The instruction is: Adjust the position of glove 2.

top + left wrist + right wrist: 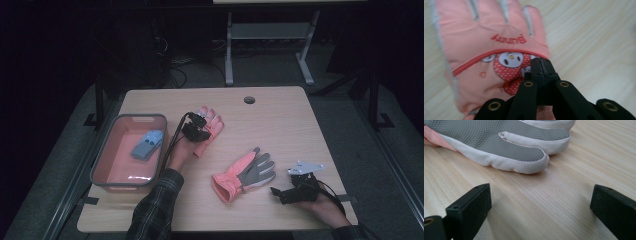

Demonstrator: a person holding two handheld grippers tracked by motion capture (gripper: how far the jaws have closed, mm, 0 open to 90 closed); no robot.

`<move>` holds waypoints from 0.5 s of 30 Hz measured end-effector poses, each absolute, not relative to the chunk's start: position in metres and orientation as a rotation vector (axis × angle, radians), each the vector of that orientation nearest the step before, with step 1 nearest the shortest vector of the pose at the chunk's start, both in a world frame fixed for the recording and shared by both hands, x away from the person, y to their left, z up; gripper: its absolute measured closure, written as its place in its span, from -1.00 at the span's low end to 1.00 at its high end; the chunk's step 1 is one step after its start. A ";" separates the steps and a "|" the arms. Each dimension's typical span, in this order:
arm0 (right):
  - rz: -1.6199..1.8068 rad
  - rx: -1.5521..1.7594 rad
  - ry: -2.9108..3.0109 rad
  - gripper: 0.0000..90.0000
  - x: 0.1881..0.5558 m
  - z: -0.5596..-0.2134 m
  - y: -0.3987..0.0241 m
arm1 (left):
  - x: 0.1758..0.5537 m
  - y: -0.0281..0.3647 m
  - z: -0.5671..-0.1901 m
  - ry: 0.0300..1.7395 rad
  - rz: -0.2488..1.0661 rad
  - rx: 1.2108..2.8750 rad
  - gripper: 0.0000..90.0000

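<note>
Wooden table (280, 120) bears pink cartoon-printed glove (499, 50), gripper-pinched.

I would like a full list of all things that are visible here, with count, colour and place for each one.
Gloves: two, pink. One lies back up left of centre, with a cartoon patch; one lies grey palm up near the front.
Basin: one, pink with a grey rim, at the left edge of the table.
Blue item: one, light blue, inside the basin; what it is I cannot tell.
Table: one, light wood, with a dark round hole at its far edge.
Desk frame: one, pale grey, on the floor behind.
Left gripper: one, black, fingers shut on the patch glove's fabric.
Right gripper: one, black, fingers open, resting on the table near the palm-up glove.
</note>
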State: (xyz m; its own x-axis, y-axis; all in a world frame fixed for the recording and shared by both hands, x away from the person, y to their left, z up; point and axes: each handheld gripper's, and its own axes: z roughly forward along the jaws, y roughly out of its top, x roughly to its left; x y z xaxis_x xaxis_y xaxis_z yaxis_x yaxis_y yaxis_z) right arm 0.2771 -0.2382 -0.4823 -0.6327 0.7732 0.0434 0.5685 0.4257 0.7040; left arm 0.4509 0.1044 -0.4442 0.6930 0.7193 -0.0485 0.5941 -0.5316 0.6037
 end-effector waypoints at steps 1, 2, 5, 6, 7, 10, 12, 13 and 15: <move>1.017 1.162 2.396 -0.93 0.277 -0.482 -0.238 | 0.449 0.103 -0.444 0.988 0.265 2.311 1.00; 1.017 1.162 2.396 -0.93 0.277 -0.482 -0.238 | 0.447 0.102 -0.444 0.982 0.259 2.315 1.00; 1.017 1.161 2.396 -0.93 0.277 -0.482 -0.238 | 0.442 0.102 -0.444 0.970 0.243 2.308 1.00; 1.017 1.162 2.396 -0.93 0.277 -0.482 -0.238 | 0.441 0.103 -0.443 0.970 0.229 2.310 1.00; 1.017 1.162 2.396 -0.93 0.277 -0.482 -0.238 | 0.440 0.103 -0.441 0.969 0.236 2.306 1.00; 1.018 1.162 2.395 -0.93 0.277 -0.482 -0.238 | 0.441 0.108 -0.434 0.977 0.283 2.280 0.99; 1.018 1.163 2.394 -0.93 0.277 -0.482 -0.238 | 0.445 0.113 -0.429 0.989 0.315 2.258 0.99; 1.018 1.162 2.395 -0.93 0.277 -0.482 -0.238 | 0.446 0.116 -0.426 1.003 0.325 2.242 0.99; 1.019 1.162 2.394 -0.93 0.277 -0.482 -0.238 | 0.450 0.119 -0.422 1.027 0.345 2.223 0.88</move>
State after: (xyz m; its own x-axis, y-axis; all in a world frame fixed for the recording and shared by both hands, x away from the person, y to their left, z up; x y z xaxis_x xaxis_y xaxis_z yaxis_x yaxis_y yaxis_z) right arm 0.2771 -0.2381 -0.4824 -0.6323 0.7735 0.0434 0.5677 0.4245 0.7054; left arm 0.4500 0.1190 -0.4217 0.6573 0.7529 -0.0337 0.5798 -0.4766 0.6608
